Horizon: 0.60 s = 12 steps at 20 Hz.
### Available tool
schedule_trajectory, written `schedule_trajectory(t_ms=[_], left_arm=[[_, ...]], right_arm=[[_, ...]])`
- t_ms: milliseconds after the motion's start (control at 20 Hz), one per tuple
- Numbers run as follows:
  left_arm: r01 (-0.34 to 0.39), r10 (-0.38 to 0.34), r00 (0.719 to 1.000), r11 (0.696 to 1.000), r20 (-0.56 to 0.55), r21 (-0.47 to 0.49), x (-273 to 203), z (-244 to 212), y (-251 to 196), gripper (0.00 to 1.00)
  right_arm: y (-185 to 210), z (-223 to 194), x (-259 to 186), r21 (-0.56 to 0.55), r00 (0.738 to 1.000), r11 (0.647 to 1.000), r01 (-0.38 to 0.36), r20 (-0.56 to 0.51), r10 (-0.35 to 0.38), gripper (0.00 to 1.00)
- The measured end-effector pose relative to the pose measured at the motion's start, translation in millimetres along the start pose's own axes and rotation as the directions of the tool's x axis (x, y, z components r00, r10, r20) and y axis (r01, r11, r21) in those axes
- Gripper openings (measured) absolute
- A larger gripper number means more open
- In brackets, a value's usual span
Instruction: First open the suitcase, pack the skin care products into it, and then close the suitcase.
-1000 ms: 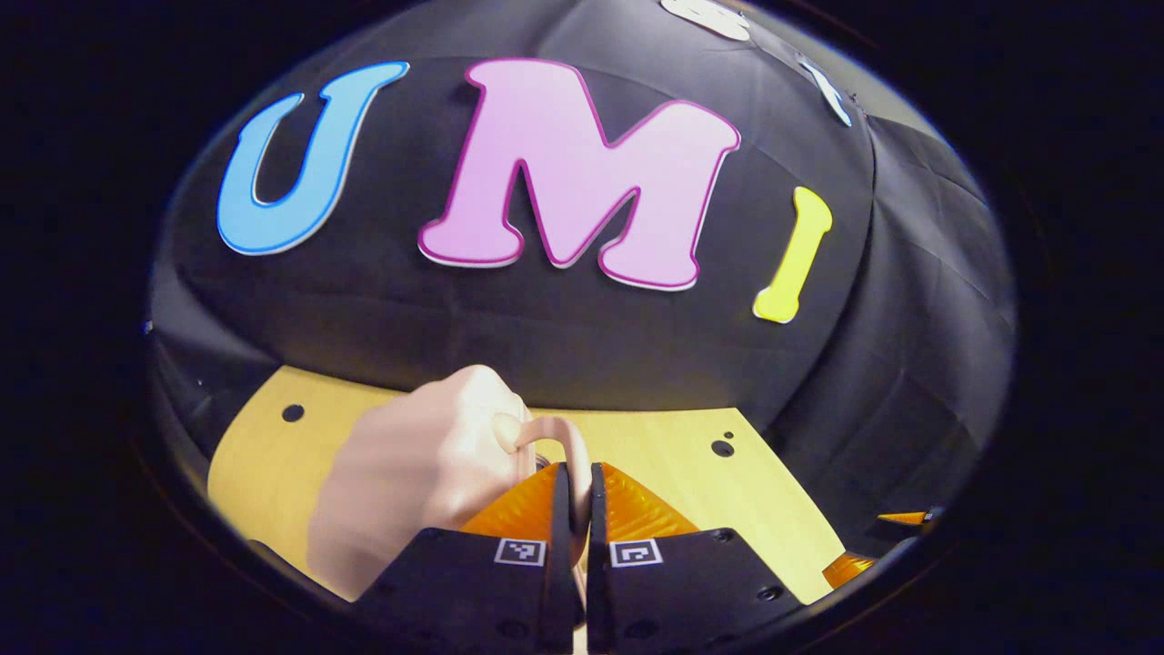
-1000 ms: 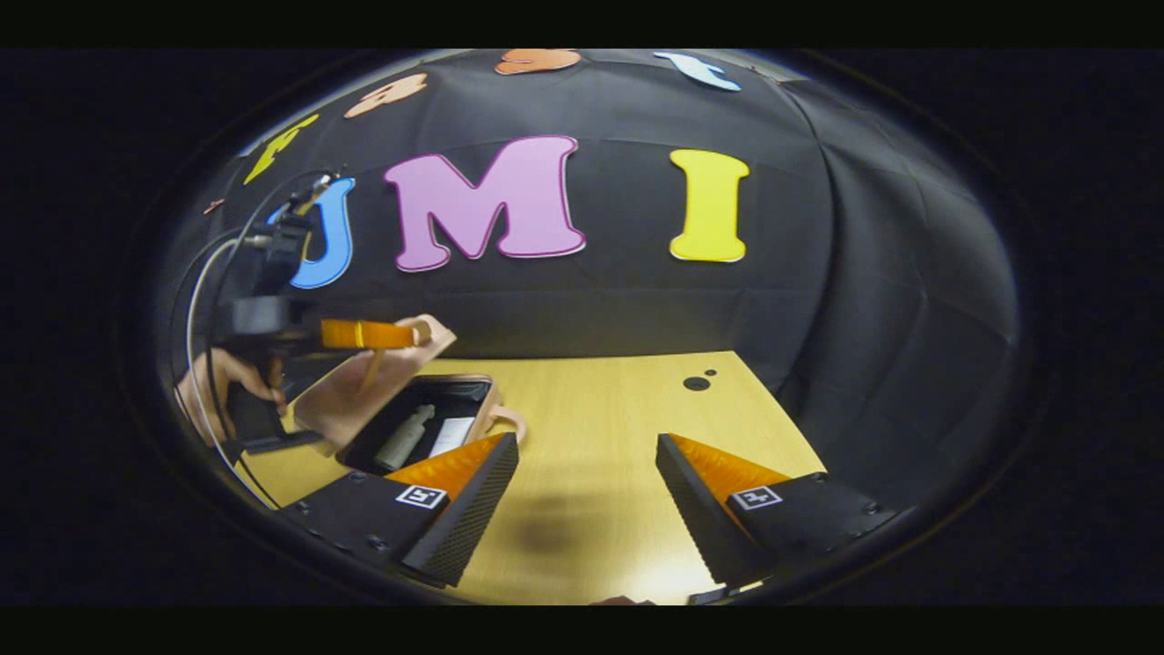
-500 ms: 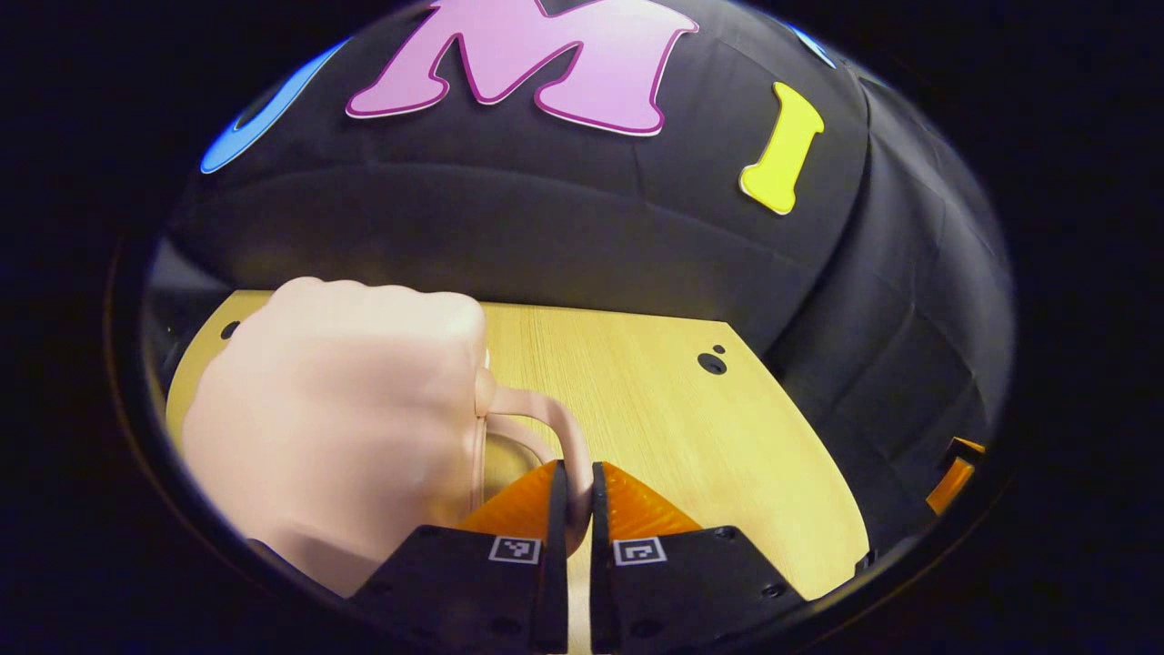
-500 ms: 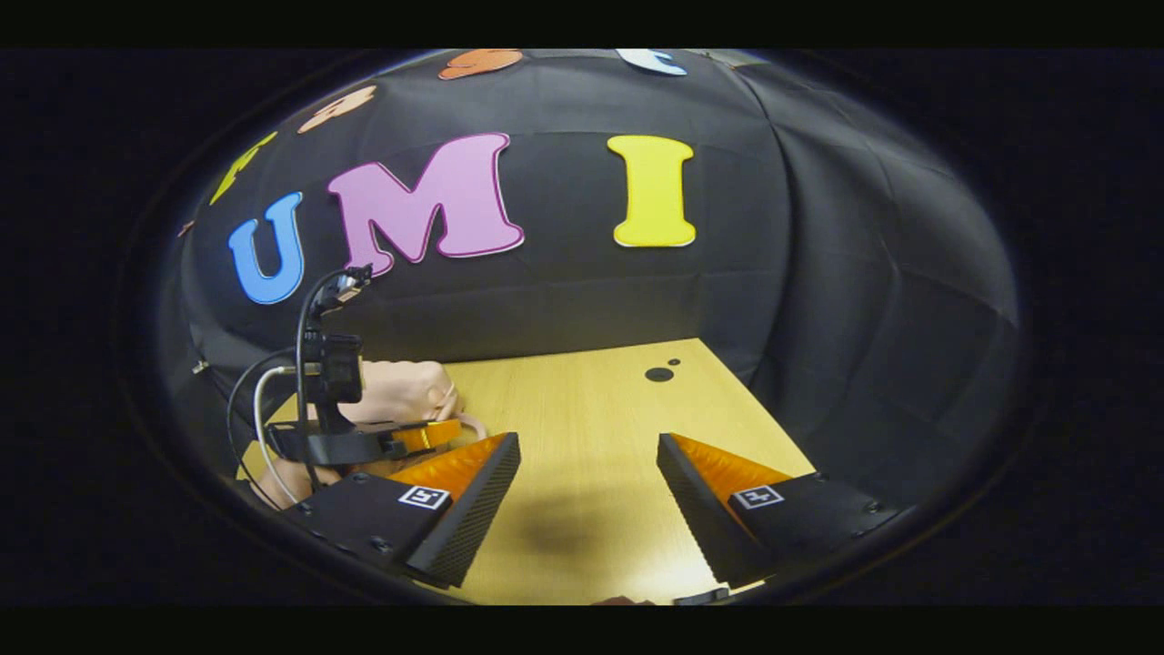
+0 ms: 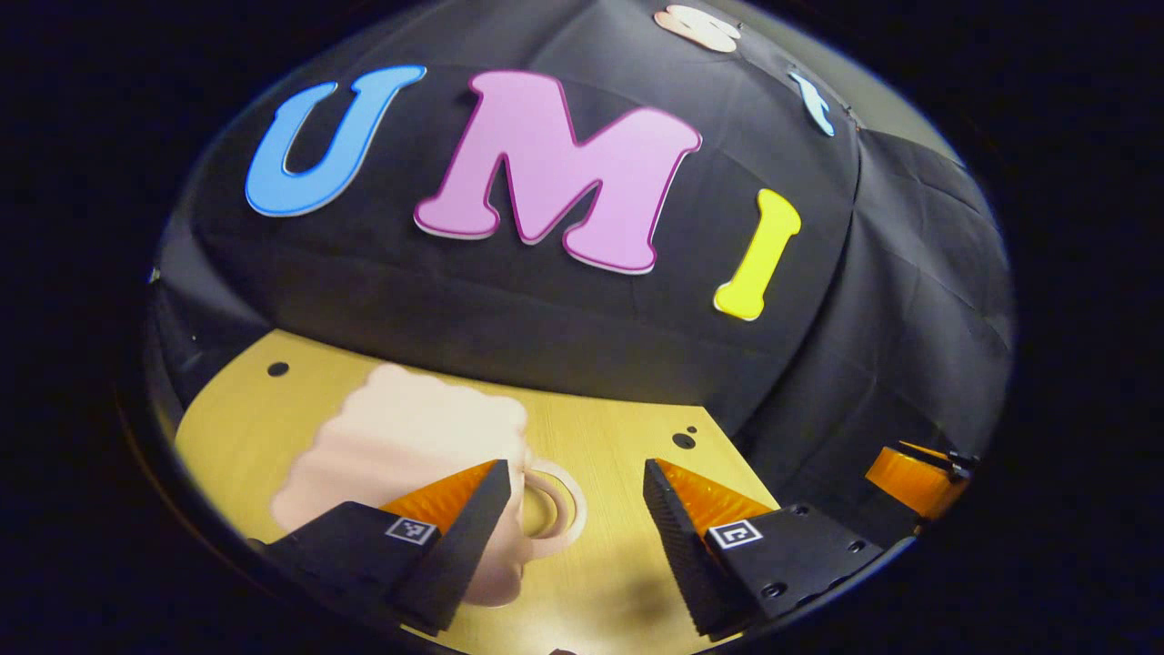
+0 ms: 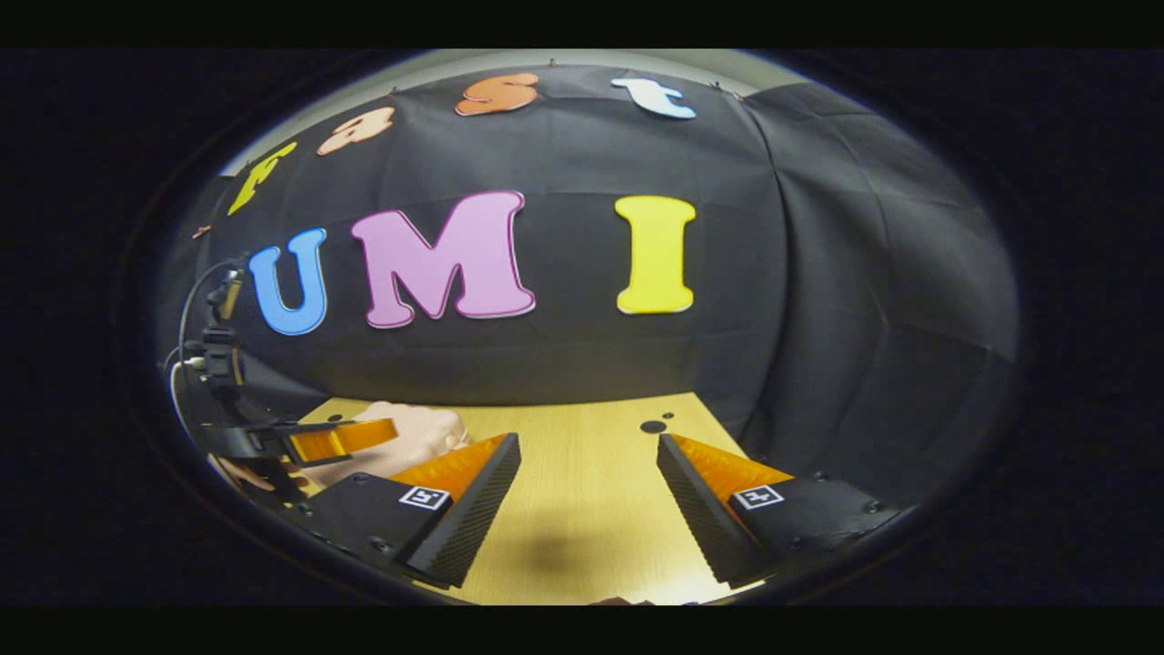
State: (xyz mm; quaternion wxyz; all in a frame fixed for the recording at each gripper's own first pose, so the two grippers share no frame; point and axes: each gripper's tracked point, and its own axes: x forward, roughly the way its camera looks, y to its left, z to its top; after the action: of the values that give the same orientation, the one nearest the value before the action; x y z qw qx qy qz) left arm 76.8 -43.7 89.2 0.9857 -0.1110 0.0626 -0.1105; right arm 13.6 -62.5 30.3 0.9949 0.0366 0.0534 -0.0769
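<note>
the wooden tabletop [image 5: 627,446] runs back to the black cloth wall [image 5: 546,318] and has small round holes near its far edge. on its left part lies the pale pink suitcase [image 5: 409,437], lid down and shut, with a wavy far edge and a loop handle [image 5: 556,496] lying flat on the wood on its right side. the left gripper [image 5: 573,528] is just in front of that handle with its fingers wide apart, holding nothing; its left finger overlaps the case's near corner in the left gripper view, but whether it touches the case cannot be told. in the right gripper view the right gripper [image 6: 591,505] sits over bare wood, fingers spread wide and empty, with the suitcase [image 6: 414,432] off to its left and the left gripper [image 6: 341,439] beside the case, a hand [image 6: 259,475] under it
</note>
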Motion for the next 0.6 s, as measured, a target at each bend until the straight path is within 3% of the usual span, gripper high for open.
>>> schedule_trajectory(t_ms=[300, 350, 550, 600], left_arm=[[-0.037, 0.024, 0.989, 0.996, 0.146, 0.085, -105, 60, 1, 0.96], [-0.046, 0.03, 0.987, 0.994, 0.16, 0.098, -120, 64, 2, 0.96], [-0.123, 0.085, 0.973, 0.978, 0.216, 0.166, -161, 77, 14, 0.96], [-0.147, 0.111, 0.972, 0.975, 0.208, 0.166, -169, 72, 18, 0.96]], right_arm=[[27, 44, -67, -0.03, 0.995, 0.999, -0.025, 0.099, 0.028, 1.0], [35, 51, -76, -0.035, 0.992, 0.999, -0.035, 0.117, 0.039, 0.96], [59, 66, -101, -0.06, 0.982, 0.995, -0.086, 0.165, 0.095, 0.96], [62, 71, -109, -0.046, 0.976, 0.993, -0.105, 0.184, 0.112, 0.92]])
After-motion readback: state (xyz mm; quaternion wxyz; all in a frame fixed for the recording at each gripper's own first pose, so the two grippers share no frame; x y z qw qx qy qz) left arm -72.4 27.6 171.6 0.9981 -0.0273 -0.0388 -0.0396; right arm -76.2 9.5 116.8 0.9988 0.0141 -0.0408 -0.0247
